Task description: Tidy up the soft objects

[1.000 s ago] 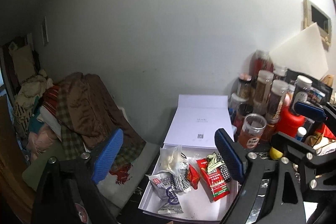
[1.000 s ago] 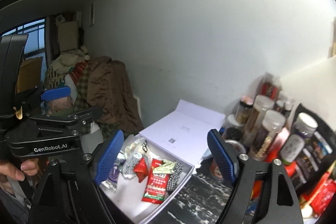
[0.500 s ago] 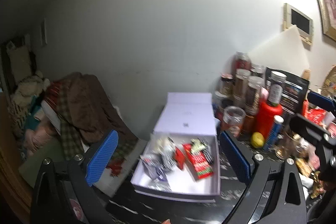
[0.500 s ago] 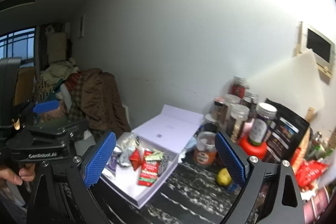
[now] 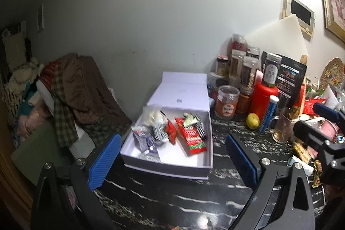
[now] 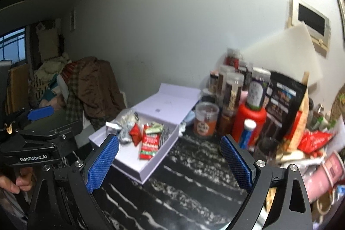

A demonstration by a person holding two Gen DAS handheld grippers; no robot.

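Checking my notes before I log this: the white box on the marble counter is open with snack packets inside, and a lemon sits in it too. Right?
Not quite. The lemon sits on the counter right of the white box, beside the red bottle. The box is open and holds snack packets, as the left wrist view shows.

Both grippers are drawn back from the wall and swung toward the right of the counter. The left gripper [image 5: 172,156] is now opened wider than a second ago, and so is the right gripper [image 6: 169,162]; nothing is held between either pair of jaws. The box [image 5: 200,169], earlier close under the fingers, is now seen whole and farther off, with dark counter [image 5: 163,197] exposed before it. More of the jars [image 5: 237,61] is brought into view, along with a lemon [image 5: 252,121] and a glass mug [image 5: 283,126].
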